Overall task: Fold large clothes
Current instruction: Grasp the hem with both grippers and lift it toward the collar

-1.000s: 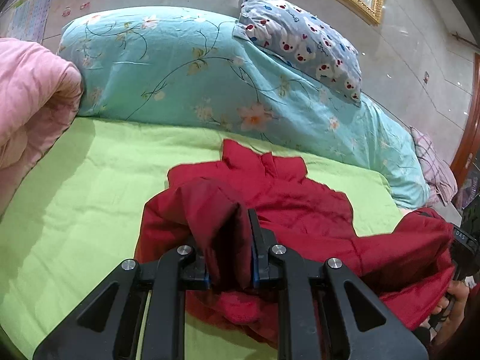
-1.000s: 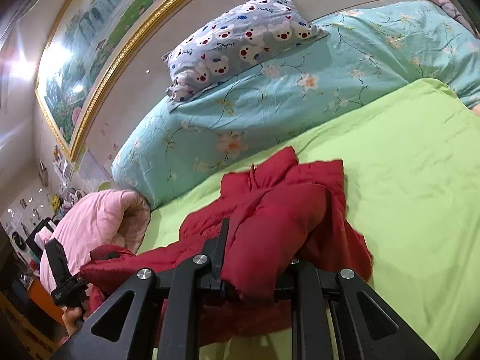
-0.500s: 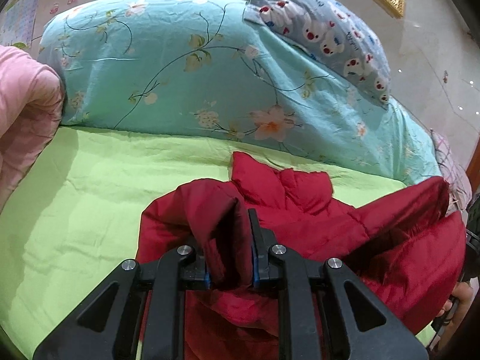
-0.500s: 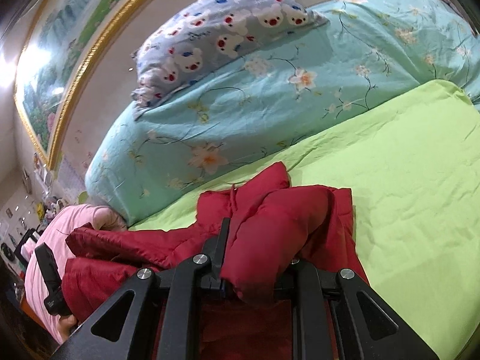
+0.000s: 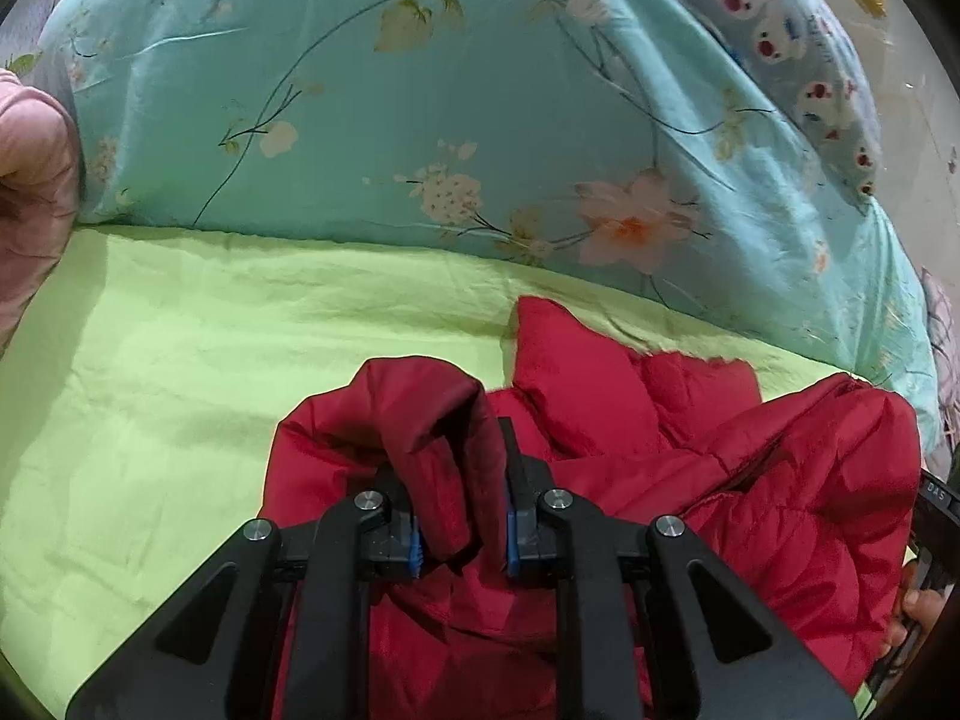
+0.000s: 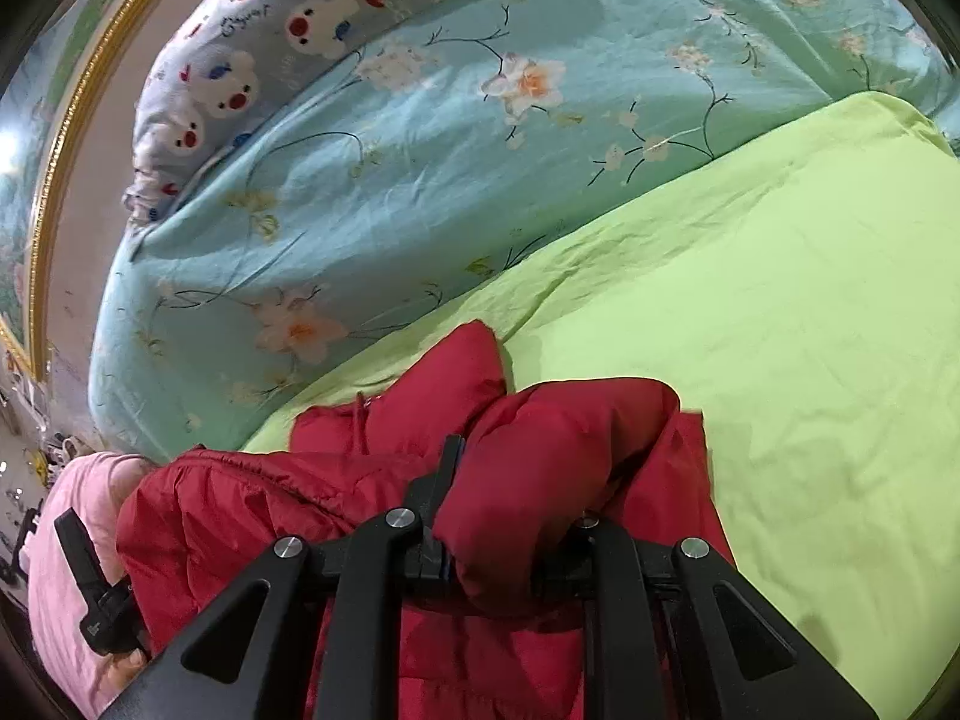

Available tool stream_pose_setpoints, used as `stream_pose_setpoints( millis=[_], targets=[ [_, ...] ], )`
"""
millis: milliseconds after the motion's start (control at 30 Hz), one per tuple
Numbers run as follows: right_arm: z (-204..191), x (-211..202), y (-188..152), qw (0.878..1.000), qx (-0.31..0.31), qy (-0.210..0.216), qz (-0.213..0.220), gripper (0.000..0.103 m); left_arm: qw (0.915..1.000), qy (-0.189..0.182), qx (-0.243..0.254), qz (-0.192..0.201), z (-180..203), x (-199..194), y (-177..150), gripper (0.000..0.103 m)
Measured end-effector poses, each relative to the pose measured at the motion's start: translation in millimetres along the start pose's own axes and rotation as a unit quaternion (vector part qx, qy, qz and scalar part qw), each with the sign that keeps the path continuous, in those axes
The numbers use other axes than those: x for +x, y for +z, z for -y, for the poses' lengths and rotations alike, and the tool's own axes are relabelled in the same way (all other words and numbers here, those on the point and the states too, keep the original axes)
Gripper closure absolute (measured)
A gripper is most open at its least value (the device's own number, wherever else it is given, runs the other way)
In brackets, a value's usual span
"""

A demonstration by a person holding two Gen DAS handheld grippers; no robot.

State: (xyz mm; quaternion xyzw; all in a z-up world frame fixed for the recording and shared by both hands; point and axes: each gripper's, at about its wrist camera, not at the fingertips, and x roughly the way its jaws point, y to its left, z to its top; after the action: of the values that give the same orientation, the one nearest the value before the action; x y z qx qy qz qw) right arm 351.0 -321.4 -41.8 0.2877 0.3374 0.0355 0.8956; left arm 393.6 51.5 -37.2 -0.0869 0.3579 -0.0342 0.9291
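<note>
A large red padded jacket point(image 5: 630, 420) lies bunched on the green bed sheet point(image 5: 180, 360). My left gripper point(image 5: 459, 510) is shut on a thick fold of the jacket and holds it up over the rest. My right gripper point(image 6: 510, 516) is shut on another fold of the same jacket point(image 6: 540, 450), which hides its right finger. The lifted edge hangs between both grippers. The jacket's collar end point(image 6: 444, 378) points toward the pillows. The other gripper shows at the edge of each view.
A long light-blue floral bolster point(image 5: 450, 90) lies across the far side of the bed, close ahead, with a small bear-print pillow point(image 6: 252, 60) on it. A pink quilt point(image 5: 30, 192) sits at the left. A gold picture frame point(image 6: 66, 138) hangs on the wall.
Both grippers have moved forward toward the blue bolster, carrying the held folds of the red jacket over its lower part. The bolster looms much larger now.
</note>
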Motion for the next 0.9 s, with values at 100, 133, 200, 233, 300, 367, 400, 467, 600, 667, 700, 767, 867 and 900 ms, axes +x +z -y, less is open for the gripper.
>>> stream_pose_setpoints(
  millis=[100, 133, 200, 233, 300, 367, 400, 467, 600, 667, 700, 767, 867, 900],
  targets=[
    [1.1, 13.3, 8.2, 1.000, 0.001, -0.005, 0.000, 0.087, 1.0000, 0.005, -0.002, 0.003, 0.0, 12.8, 10.6, 0.087],
    [1.9, 18.4, 11.2, 1.000, 0.002, -0.007, 0.000, 0.087, 1.0000, 0.008, -0.005, 0.002, -1.1, 17.8, 13.7, 0.087],
    [3.0, 27.6, 15.8, 1.000, 0.003, -0.011, -0.003, 0.087, 0.9999, 0.012, -0.009, -0.002, -3.0, 25.1, 17.2, 0.086],
    [3.7, 32.5, 17.6, 1.000, 0.003, -0.013, -0.004, 0.087, 0.9998, 0.014, -0.012, -0.005, -4.6, 29.8, 18.8, 0.086],
    [4.0, 42.7, 19.7, 1.000, 0.001, -0.020, -0.009, 0.087, 0.9996, 0.016, -0.019, -0.012, -7.5, 36.8, 21.0, 0.083],
    [5.1, 53.5, 20.8, 0.999, -0.001, -0.028, -0.018, 0.087, 0.9994, 0.012, -0.026, -0.018, -11.7, 42.8, 23.3, 0.082],
    [6.1, 58.9, 21.4, 0.999, 0.000, -0.032, -0.021, 0.087, 0.9993, 0.012, -0.028, -0.020, -13.4, 44.6, 24.5, 0.080],
    [7.4, 68.8, 22.7, 0.999, -0.001, -0.040, -0.029, 0.087, 0.9992, 0.012, -0.030, -0.024, -15.8, 47.2, 25.9, 0.079],
    [10.5, 82.5, 25.9, 0.998, 0.007, -0.050, -0.039, 0.087, 0.9992, 0.013, -0.026, -0.025, -15.7, 51.0, 29.6, 0.075],
    [13.1, 86.5, 26.8, 0.998, 0.012, -0.053, -0.040, 0.087, 0.9991, 0.005, -0.030, -0.029, -18.0, 52.0, 31.1, 0.072],
    [13.9, 88.6, 27.1, 0.998, 0.014, -0.055, -0.041, 0.087, 0.9990, 0.002, -0.032, -0.030, -19.9, 50.9, 31.1, 0.069],
    [18.2, 91.3, 27.6, 0.997, 0.023, -0.052, -0.043, 0.087, 0.9992, -0.002, -0.032, -0.025, -24.6, 44.3, 30.4, 0.063],
    [25.1, 96.0, 28.4, 0.997, 0.044, -0.043, -0.048, 0.087, 0.9997, 0.003, -0.024, -0.008, -29.7, 25.7, 29.2, 0.050],
    [27.2, 97.5, 29.0, 0.997, 0.050, -0.038, -0.051, 0.087, 0.9998, 0.007, -0.021, -0.004, -30.3, 20.0, 28.9, 0.049]
  ],
)
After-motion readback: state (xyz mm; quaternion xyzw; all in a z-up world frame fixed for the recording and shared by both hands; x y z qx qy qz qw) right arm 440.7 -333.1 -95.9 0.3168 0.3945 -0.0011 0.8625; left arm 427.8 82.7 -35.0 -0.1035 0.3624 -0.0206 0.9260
